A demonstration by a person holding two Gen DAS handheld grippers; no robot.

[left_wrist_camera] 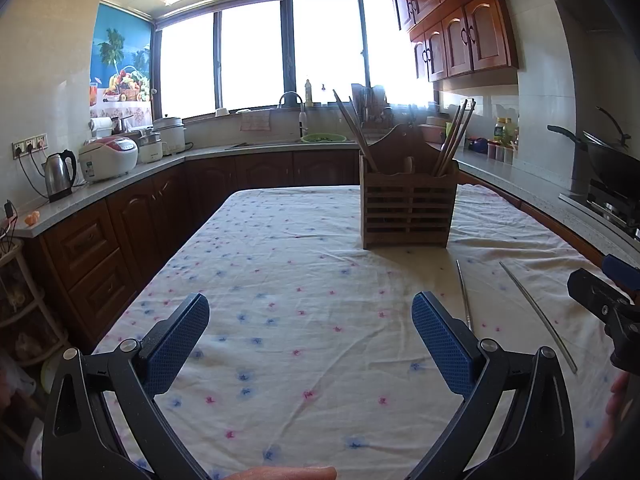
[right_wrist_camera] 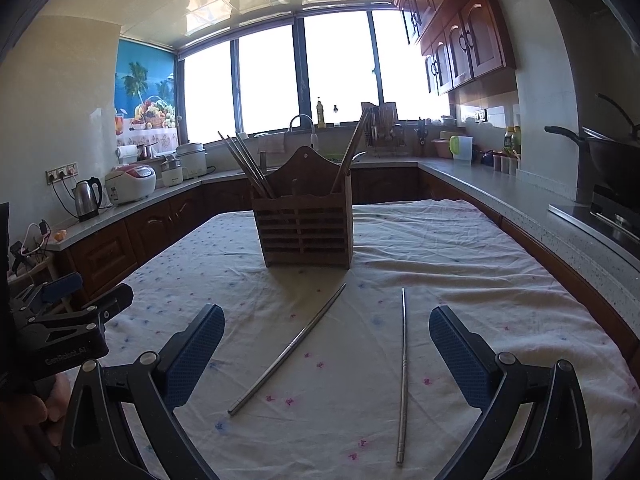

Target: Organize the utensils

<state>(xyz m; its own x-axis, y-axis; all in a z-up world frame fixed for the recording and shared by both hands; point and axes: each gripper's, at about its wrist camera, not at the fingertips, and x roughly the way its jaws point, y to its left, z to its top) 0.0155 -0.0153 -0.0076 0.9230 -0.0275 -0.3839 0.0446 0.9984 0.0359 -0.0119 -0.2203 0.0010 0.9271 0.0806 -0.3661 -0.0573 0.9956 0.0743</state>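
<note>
Fingers of the left gripper point(left_wrist_camera: 310, 346) stood wide apart and empty, their blue textured pads point(left_wrist_camera: 178, 344) hovering over the flowered cloth point(left_wrist_camera: 280, 264) that covered the desk. Those of the right gripper point(right_wrist_camera: 327, 360) were spread just as wide and held nothing.

Two metal chopsticks lay on the cloth in front of the right gripper, in the space between its pads. One metal chopstick point(right_wrist_camera: 288, 350) lay on a slant, its thin tip pointing toward the holder. A second, straighter chopstick point(right_wrist_camera: 402, 376) lay to its right, nearly in line with the view. They were apart at every point, closer at their far tips and wider at the near ends. In the left wrist view both lay off to the right of that gripper, outside its fingers.

Beyond them stood a wooden utensil holder point(right_wrist_camera: 306, 224) with slatted sides and a tall arched back, upright near the middle of the desk. A bunch of wooden chopsticks point(right_wrist_camera: 246, 164) leaned out of its left compartment, and another set point(right_wrist_camera: 354, 146) leaned out of its right.

On the counter to the left sat an electric kettle point(left_wrist_camera: 59, 174) and a rice cooker point(left_wrist_camera: 107, 158).
</note>
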